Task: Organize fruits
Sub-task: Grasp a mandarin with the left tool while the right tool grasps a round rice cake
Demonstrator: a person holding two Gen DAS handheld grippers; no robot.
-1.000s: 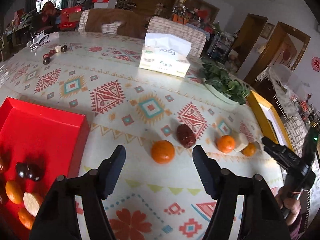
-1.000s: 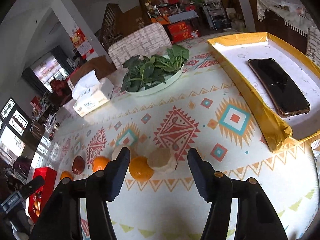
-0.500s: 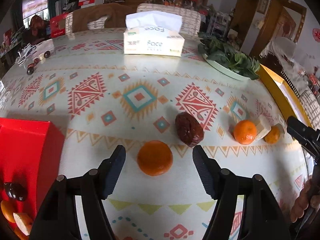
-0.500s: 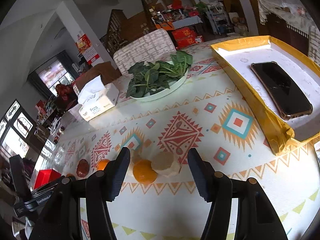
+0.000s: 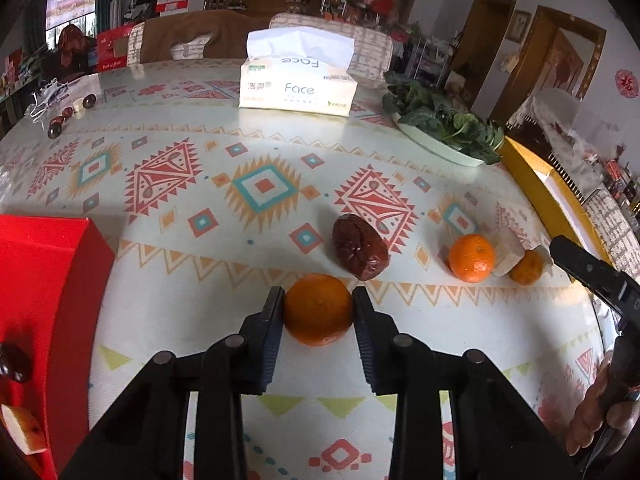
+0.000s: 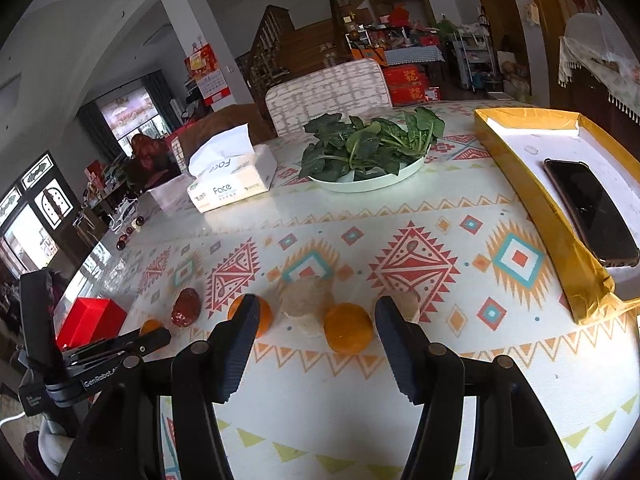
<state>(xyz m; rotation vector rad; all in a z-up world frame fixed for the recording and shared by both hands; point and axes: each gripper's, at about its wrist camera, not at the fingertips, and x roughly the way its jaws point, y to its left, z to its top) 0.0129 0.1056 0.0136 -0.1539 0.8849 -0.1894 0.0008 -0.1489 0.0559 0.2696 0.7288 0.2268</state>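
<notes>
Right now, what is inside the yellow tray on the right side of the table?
The yellow tray holds a dark phone lying flat on its white floor. Its near end runs out of the picture, so anything there cannot be seen.

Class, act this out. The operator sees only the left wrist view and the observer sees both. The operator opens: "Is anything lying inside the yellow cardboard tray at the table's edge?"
Observer: Yes, a black flat smartphone lies in the yellow cardboard tray.
Operator: What is the right tool lined up on?
Observer: The right tool is open, with a small round orange mandarin between its fingers and touching neither of them.
</notes>
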